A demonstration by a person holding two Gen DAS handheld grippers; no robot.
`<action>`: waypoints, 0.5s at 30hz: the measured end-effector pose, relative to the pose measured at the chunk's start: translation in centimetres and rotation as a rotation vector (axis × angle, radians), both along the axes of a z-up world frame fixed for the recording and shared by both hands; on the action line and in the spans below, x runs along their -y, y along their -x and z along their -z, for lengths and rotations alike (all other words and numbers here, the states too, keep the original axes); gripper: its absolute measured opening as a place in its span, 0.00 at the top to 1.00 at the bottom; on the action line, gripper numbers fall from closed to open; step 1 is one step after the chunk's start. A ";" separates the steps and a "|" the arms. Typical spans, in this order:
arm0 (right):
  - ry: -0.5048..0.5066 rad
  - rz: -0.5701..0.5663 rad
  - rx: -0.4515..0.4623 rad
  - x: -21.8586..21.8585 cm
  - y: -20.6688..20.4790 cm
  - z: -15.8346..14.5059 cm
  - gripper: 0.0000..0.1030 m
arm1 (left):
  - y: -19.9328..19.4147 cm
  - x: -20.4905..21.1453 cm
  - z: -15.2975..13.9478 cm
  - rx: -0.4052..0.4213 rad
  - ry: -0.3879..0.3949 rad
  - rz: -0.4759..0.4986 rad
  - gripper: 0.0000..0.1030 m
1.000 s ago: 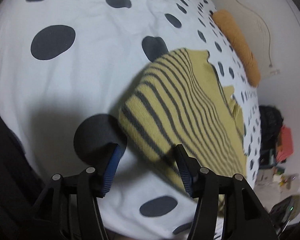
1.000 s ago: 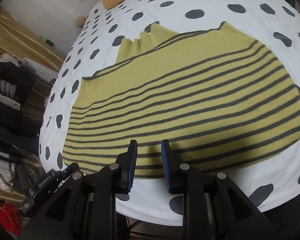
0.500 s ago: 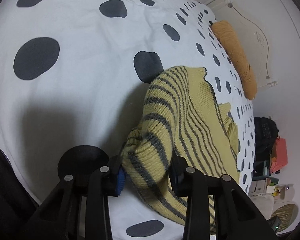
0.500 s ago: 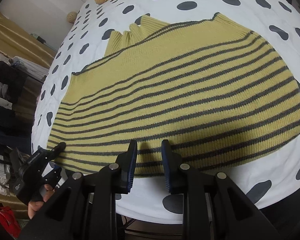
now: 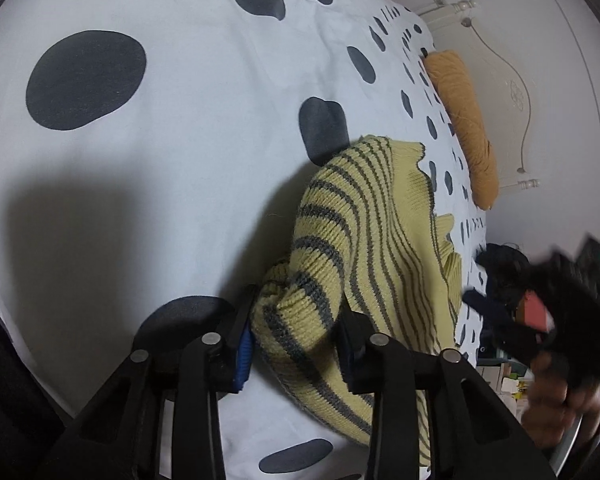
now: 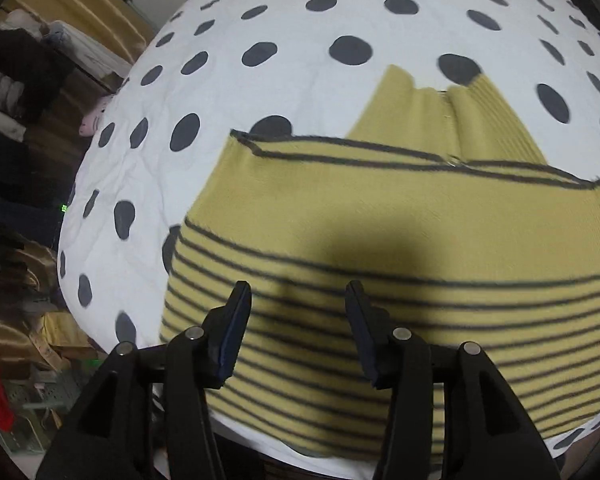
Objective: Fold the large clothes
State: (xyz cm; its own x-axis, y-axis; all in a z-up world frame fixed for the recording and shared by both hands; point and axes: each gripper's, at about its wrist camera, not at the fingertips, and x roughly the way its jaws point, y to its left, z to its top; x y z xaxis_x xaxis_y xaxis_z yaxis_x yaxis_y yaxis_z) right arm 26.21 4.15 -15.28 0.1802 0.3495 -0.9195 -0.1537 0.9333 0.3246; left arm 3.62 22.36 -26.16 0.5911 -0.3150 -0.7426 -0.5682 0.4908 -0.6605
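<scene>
A yellow sweater with dark grey stripes lies on a white bedspread with dark dots. My left gripper is shut on a bunched corner of the sweater, lifted off the bed; the rest of the sweater trails away to the right. My right gripper is open and empty, hovering over the striped hem near the bed's front edge. The other gripper and the hand holding it show blurred at the right of the left wrist view.
An orange bolster pillow lies by the white headboard. Clothes and clutter are piled left of the bed in the right wrist view. The bed edge is just under the right gripper.
My left gripper closed on the sweater corner and lifted it. My right gripper opened wide and moved over the sweater towards its other end.
</scene>
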 end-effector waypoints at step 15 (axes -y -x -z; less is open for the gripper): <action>0.266 -0.188 -0.260 -15.1 -8.1 6.3 0.39 | -0.4 -0.1 0.2 0.002 -0.011 0.052 0.68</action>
State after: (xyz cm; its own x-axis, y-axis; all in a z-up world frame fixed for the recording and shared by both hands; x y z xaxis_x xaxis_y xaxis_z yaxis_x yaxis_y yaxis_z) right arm 34.28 19.27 -21.61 -0.1143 0.0978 -0.9886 -0.2742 0.9534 0.1260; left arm 3.99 22.51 -26.34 0.5759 -0.3368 -0.7450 -0.5404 0.5269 -0.6560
